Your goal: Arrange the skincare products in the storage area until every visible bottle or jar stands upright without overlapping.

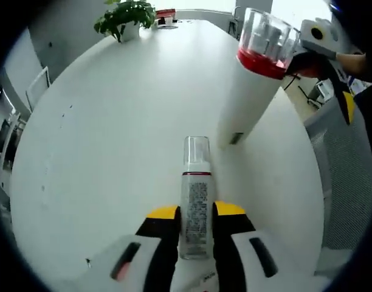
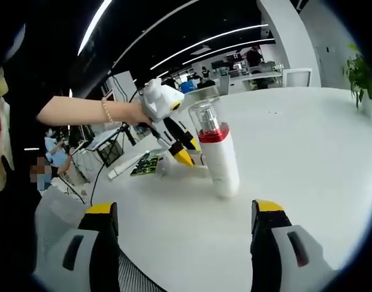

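White tabletop (image 1: 113, 134) spreads across the left gripper view, and on it stands a tall white bottle (image 1: 250, 91) with a red band and a clear cap, upright near the table's right edge. The left gripper (image 1: 197, 222) is clenched on a slim clear bottle (image 1: 196, 201) with a clear cap and a printed label; this small bottle lies along the jaws, cap pointing away from the camera, its body pressed between the two yellow-tipped fingers (image 1: 163, 214). Beyond, at the far end of the table, sits a potted plant (image 1: 126, 18) with a small red item behind it. In the right gripper view the right gripper (image 2: 186, 213) hangs released, its jaws spread wide apart with nothing between them, above the table edge. Ahead of it the same tall white bottle (image 2: 219, 152) stands upright on the table (image 2: 307, 140). Just behind that bottle the left gripper (image 2: 177, 143) shows, held in a person's hand (image 2: 137, 112) with a bracelet at the wrist.
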Motion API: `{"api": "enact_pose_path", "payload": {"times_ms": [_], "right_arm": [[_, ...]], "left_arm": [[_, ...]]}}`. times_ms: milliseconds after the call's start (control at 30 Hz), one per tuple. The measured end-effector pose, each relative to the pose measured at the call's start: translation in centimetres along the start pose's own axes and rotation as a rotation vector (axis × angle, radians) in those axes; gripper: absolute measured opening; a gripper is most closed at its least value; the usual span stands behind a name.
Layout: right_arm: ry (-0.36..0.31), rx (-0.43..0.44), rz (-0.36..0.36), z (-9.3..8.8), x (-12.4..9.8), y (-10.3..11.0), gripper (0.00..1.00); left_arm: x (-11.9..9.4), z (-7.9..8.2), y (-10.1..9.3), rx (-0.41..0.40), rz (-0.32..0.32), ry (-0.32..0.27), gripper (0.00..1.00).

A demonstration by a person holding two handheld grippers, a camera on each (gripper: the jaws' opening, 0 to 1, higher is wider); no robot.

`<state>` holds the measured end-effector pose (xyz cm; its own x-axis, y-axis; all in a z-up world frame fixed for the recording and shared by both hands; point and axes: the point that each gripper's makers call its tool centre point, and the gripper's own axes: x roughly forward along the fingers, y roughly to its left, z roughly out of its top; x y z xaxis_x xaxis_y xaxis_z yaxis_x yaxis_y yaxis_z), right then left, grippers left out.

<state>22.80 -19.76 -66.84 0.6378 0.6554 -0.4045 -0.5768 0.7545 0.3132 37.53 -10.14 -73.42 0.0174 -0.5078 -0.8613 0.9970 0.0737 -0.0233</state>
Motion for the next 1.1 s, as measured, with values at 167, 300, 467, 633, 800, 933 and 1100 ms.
{"api": "enact_pose_path", "payload": {"times_ms": [167,300,467,633,800,933,1100], "right_arm": [[-0.004,-0.014,0.026,0.4,0.1,0.9,0.88],[-0.018,-0.019,0.054,0.9,-0.1,1.6,0.86],[-0.052,-0.022,0.099,2.2,-0.3,2.7,0.81],[-0.082,-0.05,0.145,3.9,-0.4,3.8,0.76],[-0.127,-0.051,0.196,5.7,-0.6,5.0,0.72],[-0.143,-0.06,0.227,6.8,-0.6,5.7,0.69],[-0.198,-0.011,0.31,9.1,-1.0,7.1,0.66]], "left_arm": [[-1.2,0.0,-0.3,-0.055,0.0,-0.04,0.25],[-2.7,0.8,-1.5,-0.122,-0.007,-0.11,0.25],[-5.3,1.9,-3.0,-0.182,-0.007,-0.198,0.25],[-7.6,3.1,-4.7,-0.224,-0.031,-0.285,0.25],[-9.9,4.2,-6.1,-0.262,-0.029,-0.365,0.25],[-11.4,4.9,-6.8,-0.284,-0.036,-0.43,0.25],[-13.7,6.8,-8.6,-0.337,-0.071,-0.562,0.25]]}}
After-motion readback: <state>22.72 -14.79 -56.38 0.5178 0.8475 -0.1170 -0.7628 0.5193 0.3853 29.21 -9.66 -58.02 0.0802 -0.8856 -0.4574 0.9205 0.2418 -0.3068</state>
